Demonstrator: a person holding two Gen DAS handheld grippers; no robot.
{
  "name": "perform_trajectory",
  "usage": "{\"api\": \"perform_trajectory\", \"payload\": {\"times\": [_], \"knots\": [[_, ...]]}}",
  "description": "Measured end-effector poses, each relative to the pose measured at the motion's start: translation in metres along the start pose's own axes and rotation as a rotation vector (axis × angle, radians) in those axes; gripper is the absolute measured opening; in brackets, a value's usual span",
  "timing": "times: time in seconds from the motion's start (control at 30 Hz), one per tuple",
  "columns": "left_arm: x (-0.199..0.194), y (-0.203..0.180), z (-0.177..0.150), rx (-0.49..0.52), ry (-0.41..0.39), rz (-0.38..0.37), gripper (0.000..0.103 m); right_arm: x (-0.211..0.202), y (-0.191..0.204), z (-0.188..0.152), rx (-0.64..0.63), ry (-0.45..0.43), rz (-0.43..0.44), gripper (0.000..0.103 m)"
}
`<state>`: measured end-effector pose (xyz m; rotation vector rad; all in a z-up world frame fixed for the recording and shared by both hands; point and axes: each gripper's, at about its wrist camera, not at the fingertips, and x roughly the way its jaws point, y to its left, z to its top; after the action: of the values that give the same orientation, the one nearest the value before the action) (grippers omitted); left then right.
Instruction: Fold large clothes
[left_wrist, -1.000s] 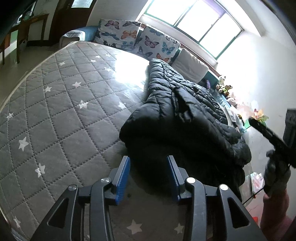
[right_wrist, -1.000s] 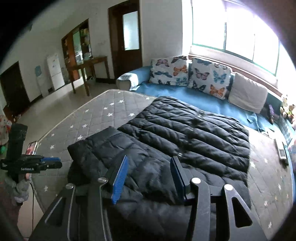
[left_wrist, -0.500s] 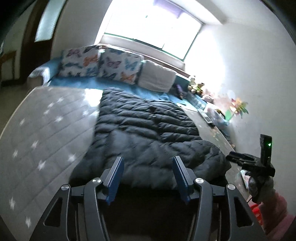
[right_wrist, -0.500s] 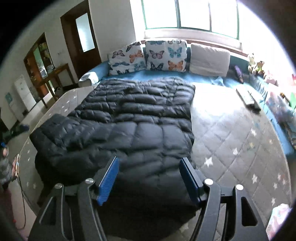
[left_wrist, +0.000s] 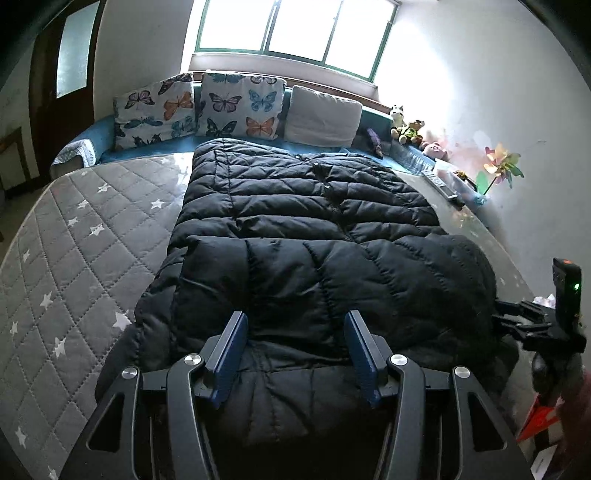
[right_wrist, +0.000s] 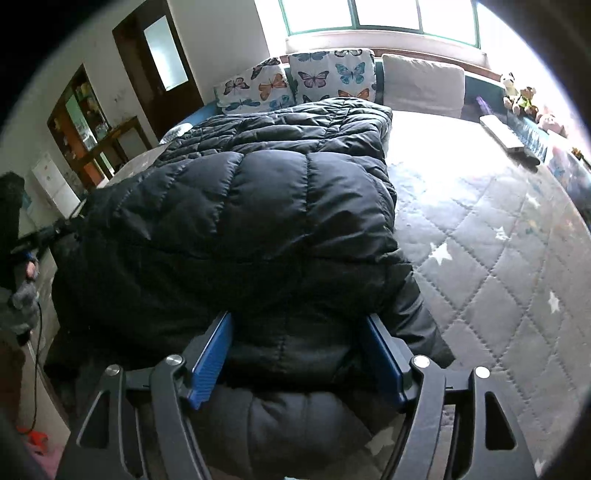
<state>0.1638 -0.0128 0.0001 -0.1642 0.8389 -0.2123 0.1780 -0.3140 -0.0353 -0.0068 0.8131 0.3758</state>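
A large black quilted down jacket (left_wrist: 314, 229) lies along the grey star-patterned mattress (left_wrist: 74, 236), its near end folded back over itself. My left gripper (left_wrist: 293, 325) is open, its blue pads over the jacket's near edge on the left side. My right gripper (right_wrist: 299, 332) is open over the jacket (right_wrist: 258, 206) at its near right edge, with puffy fabric bulging between and under the fingers. The right gripper also shows at the right edge of the left wrist view (left_wrist: 517, 317).
Butterfly pillows (left_wrist: 207, 107) and a plain cushion (left_wrist: 321, 118) line the headboard under the window. A remote (left_wrist: 441, 184), stuffed toys (left_wrist: 406, 127) and a pinwheel (left_wrist: 502, 170) sit along the right wall. Bare mattress (right_wrist: 498, 240) lies right of the jacket. A door (right_wrist: 162, 70) and shelves stand at the left.
Both grippers have swung to face the window and moved in low over the jacket's near end. The jacket now fills more of both views.
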Motion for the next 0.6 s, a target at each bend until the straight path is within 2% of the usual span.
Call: {"api": "perform_trajectory", "payload": {"times": [0.1,0.17,0.2,0.23,0.27,0.37,0.43,0.53,0.6], "knots": [[-0.01,-0.001,0.004,0.0,-0.016,0.023,0.058,-0.008,0.002,0.006,-0.018,0.02,-0.002,0.078],[-0.027,0.0,0.007,0.012,-0.078,0.058,0.058,-0.017,0.001,0.013,-0.007,0.023,-0.002,0.078],[-0.033,0.001,0.01,0.014,-0.098,0.075,0.06,-0.024,0.001,0.017,-0.007,0.009,-0.008,0.078],[-0.038,0.004,0.012,0.01,-0.113,0.095,0.066,-0.03,0.002,0.022,-0.012,-0.009,-0.013,0.078],[-0.039,0.01,0.014,-0.006,-0.119,0.124,0.07,-0.035,0.002,0.027,-0.017,-0.028,-0.022,0.078],[-0.033,0.026,0.019,-0.064,-0.092,0.154,0.069,-0.037,0.002,0.043,-0.009,-0.056,-0.022,0.078],[-0.021,0.035,0.02,-0.099,-0.054,0.14,0.066,-0.033,0.005,0.053,-0.015,-0.064,-0.026,0.078],[-0.005,0.041,0.017,-0.114,-0.003,0.101,0.043,-0.021,0.012,0.064,-0.04,-0.062,-0.036,0.078],[0.003,0.04,0.014,-0.11,-0.011,0.099,0.039,-0.009,0.018,0.068,-0.058,-0.052,-0.041,0.078]]}}
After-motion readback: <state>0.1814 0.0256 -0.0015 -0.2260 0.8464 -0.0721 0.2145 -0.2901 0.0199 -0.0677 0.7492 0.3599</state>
